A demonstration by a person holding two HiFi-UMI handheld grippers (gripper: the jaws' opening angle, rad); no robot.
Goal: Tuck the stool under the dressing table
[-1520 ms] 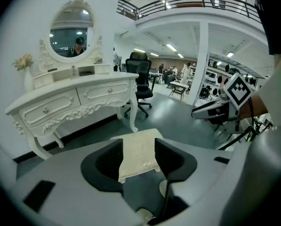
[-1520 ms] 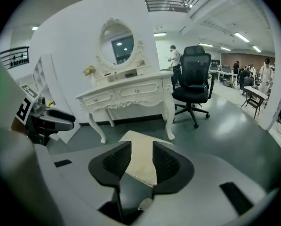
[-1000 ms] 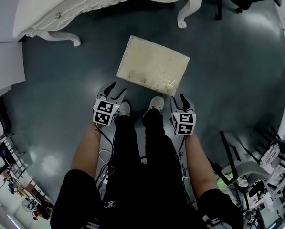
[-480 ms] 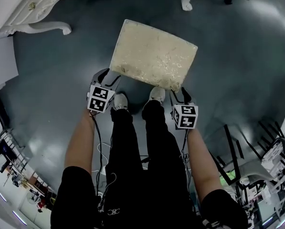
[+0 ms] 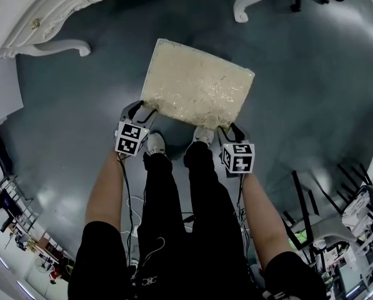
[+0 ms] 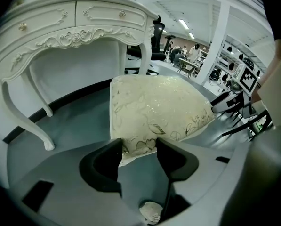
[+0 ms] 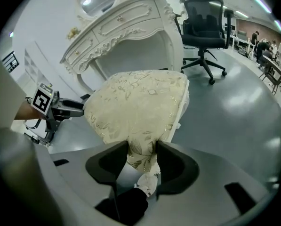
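The stool's cream patterned cushion (image 5: 197, 91) sits on the grey floor in front of the white carved dressing table (image 5: 42, 11), apart from it. My left gripper (image 5: 139, 110) is at the cushion's near left corner, jaws wide open around that corner (image 6: 135, 142). My right gripper (image 5: 230, 130) is at the near right corner. Its jaws are closing, and the corner fabric (image 7: 141, 149) fills the gap and touches both pads. The stool's legs are hidden under the cushion. In the gripper views the table (image 6: 74, 27) (image 7: 126, 22) stands just beyond the stool.
My two pale shoes (image 5: 155, 144) (image 5: 203, 136) stand right behind the stool. A curved table leg (image 5: 248, 2) is ahead at the right, with a black office chair (image 7: 204, 22) past it. Dark metal frames (image 5: 305, 205) and clutter lie at the right.
Both grippers have sunk and moved forward from beside my feet onto the stool's near corners. The cushion corners now lie between both pairs of jaws.
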